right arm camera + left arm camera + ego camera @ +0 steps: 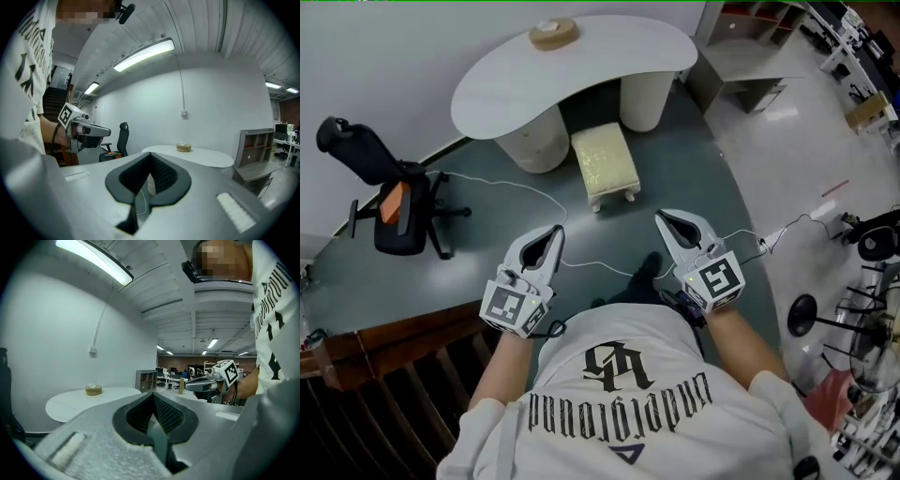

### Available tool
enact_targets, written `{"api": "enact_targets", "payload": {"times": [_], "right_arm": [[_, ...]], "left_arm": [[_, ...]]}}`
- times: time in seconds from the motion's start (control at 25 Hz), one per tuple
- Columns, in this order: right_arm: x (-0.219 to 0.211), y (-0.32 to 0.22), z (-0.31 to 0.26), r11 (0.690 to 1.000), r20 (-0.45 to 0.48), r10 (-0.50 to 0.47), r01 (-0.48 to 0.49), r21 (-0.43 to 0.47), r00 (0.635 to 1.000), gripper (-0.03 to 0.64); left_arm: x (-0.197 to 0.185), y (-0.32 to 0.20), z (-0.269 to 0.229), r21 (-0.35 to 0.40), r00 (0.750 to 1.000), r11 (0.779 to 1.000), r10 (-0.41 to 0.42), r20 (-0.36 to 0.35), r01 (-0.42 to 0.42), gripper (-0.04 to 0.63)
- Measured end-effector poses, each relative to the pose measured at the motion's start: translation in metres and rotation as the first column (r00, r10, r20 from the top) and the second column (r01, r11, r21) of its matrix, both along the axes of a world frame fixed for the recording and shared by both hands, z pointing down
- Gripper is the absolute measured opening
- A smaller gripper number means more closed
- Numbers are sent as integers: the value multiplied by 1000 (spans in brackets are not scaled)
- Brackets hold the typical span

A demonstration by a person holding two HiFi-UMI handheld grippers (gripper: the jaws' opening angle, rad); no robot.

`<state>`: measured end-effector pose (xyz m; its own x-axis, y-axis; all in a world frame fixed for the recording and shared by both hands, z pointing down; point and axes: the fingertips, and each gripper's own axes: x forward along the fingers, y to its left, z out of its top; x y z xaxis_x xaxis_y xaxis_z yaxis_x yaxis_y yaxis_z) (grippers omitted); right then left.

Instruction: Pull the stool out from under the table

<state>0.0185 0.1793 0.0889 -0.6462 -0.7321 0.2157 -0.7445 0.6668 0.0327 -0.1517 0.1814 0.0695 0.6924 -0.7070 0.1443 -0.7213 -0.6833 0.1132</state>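
A small cream cushioned stool stands on the dark floor, its far end under the white curved table. My left gripper and right gripper are held side by side in front of the person's chest, short of the stool and apart from it. Both are shut with nothing between the jaws. In the left gripper view the table lies ahead left, with the right gripper to the right. In the right gripper view the table lies ahead, and the left gripper shows at left. The stool is hidden in both gripper views.
A round tan box sits on the table. A black office chair with an orange item stands at left. A white cable runs across the floor. A grey shelf unit is at right, dark stands at far right, a wooden rail at lower left.
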Motion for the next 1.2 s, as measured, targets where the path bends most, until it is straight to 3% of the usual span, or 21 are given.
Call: {"api": "enact_targets", "payload": {"times": [0.48,0.76,1.2], "right_arm": [[-31,99,-9,999,-1,44,-44,0,999,2],[-23,129,-14,1000,-8,11,-11,-4,1000,2],[-29,164,-17,1000,-5,5,-5,9,1000,2]], "left_arm": [[-47,85,-14,28,999,999,34,-33,-33,6],[-47,107,-9,15,1000,1000,19,-20,-19,6],[-32,139,-9,11,998,998,66,-23,-65,6]]}}
